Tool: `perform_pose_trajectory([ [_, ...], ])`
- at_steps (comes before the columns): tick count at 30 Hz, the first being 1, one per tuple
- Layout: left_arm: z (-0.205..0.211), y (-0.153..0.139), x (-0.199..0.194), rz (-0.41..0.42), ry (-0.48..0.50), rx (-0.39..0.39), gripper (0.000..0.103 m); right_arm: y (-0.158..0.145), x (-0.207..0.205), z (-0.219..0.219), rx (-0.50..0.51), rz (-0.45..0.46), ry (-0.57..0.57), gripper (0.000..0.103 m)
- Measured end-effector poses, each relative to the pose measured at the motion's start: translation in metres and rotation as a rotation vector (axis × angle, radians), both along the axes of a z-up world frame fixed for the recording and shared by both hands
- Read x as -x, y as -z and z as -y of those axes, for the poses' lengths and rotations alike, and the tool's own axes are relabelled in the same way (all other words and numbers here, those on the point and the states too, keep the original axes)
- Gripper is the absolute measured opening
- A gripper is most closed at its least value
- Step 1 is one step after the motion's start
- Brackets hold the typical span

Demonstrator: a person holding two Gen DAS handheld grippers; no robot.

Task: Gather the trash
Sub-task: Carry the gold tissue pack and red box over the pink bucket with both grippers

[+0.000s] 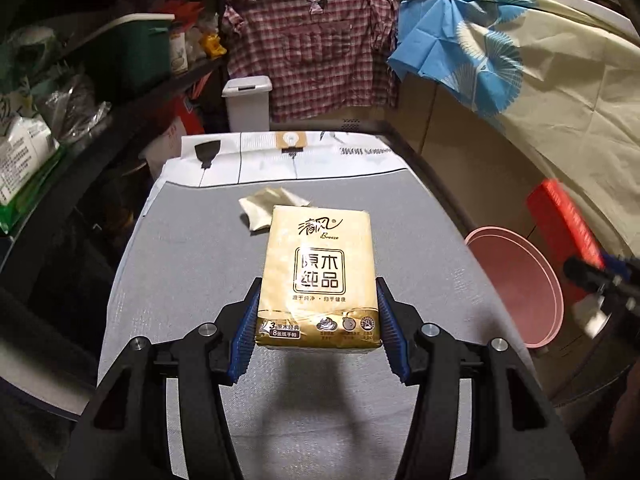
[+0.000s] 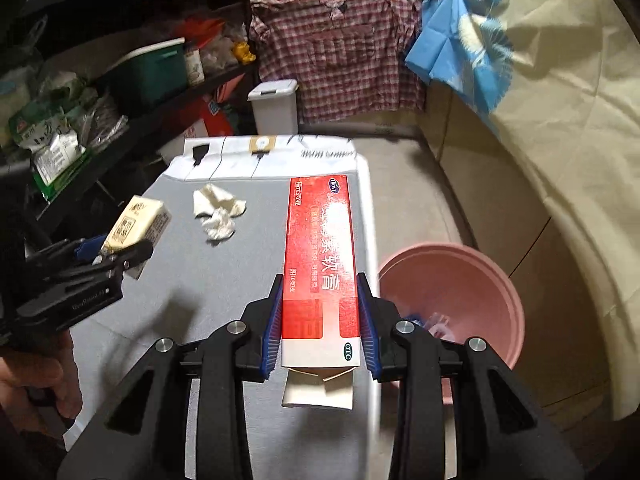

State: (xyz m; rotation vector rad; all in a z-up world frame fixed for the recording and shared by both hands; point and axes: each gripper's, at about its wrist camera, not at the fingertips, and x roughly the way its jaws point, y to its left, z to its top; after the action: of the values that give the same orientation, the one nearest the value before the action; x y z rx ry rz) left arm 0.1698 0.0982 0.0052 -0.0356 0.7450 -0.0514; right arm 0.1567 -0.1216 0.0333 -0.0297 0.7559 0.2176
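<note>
My left gripper (image 1: 318, 334) is shut on a beige tissue pack (image 1: 318, 276) and holds it above the grey table (image 1: 180, 280). The pack also shows in the right wrist view (image 2: 136, 224), at the left. My right gripper (image 2: 320, 324) is shut on a red ointment box (image 2: 320, 256), held above the table's right edge, with its open flap toward me. A crumpled white tissue (image 2: 218, 210) lies on the table beyond both; in the left wrist view (image 1: 260, 206) the pack partly hides it. A pink basin (image 2: 460, 292) stands on the floor right of the table.
A white printed sheet (image 1: 280, 156) covers the table's far end. A small white lidded bin (image 1: 248, 102) stands behind it. Dark shelves (image 1: 80, 140) with bags and boxes run along the left. A checked shirt (image 1: 316, 44) and cloths hang at the back and right.
</note>
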Motion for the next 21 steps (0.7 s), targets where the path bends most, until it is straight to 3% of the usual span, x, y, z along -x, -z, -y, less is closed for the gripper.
perform_pose_trajectory([
  [10,0.028,-0.022,0.003,0.021,0.06,-0.035,0.053,-0.028,-0.01,0.063,-0.017,0.011,0.037,0.034],
  [14,0.034,-0.029,-0.004,0.007,0.06,0.004,0.053,-0.03,-0.016,0.083,-0.005,0.025,0.057,0.034],
  [21,0.057,-0.032,-0.019,0.008,0.064,-0.002,0.053,-0.015,-0.027,0.126,-0.028,0.024,0.15,0.034],
])
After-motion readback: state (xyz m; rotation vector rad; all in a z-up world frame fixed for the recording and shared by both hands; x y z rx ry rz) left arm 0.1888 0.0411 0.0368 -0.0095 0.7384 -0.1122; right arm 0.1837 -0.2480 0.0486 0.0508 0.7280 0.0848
